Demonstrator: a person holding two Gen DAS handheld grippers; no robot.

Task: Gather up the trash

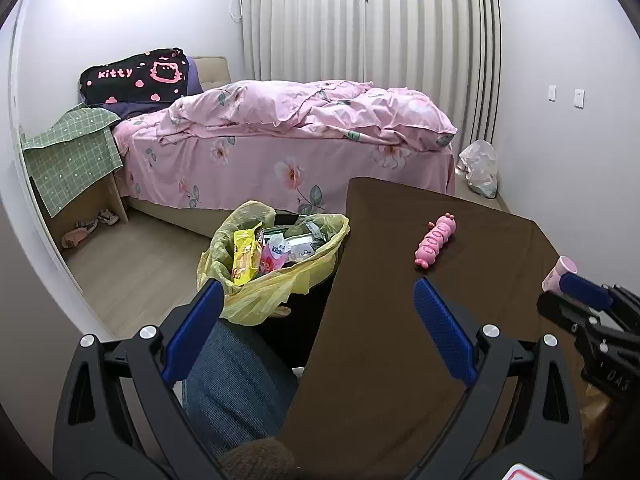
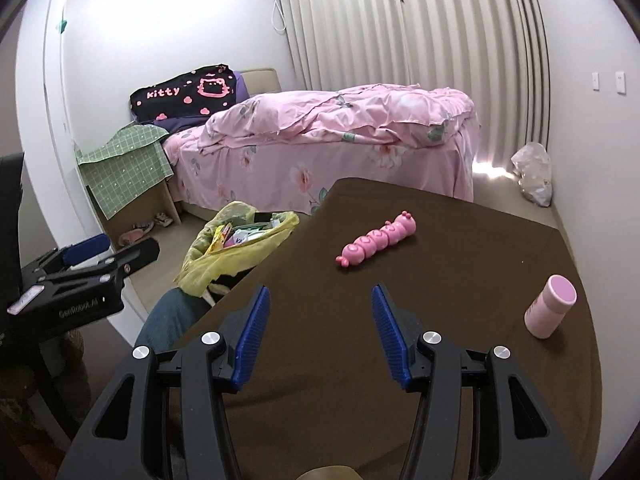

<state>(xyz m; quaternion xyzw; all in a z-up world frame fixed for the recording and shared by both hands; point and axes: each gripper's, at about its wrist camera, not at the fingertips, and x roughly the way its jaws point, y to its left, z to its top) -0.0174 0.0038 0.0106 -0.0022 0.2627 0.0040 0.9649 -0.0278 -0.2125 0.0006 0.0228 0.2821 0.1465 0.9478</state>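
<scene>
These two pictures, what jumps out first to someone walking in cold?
Probably the pink bed filling the back of the room. Closer in, a pink caterpillar toy lies on the dark brown table, and a yellow-lined trash bin stuffed with wrappers stands beside the table's edge. Two open blue-padded claws frame the foreground.

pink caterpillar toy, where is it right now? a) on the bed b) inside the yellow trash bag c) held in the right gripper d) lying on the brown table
d: the pink caterpillar toy lies flat on the brown table, apart from the yellow trash bag, and the right gripper is open and empty.
</scene>
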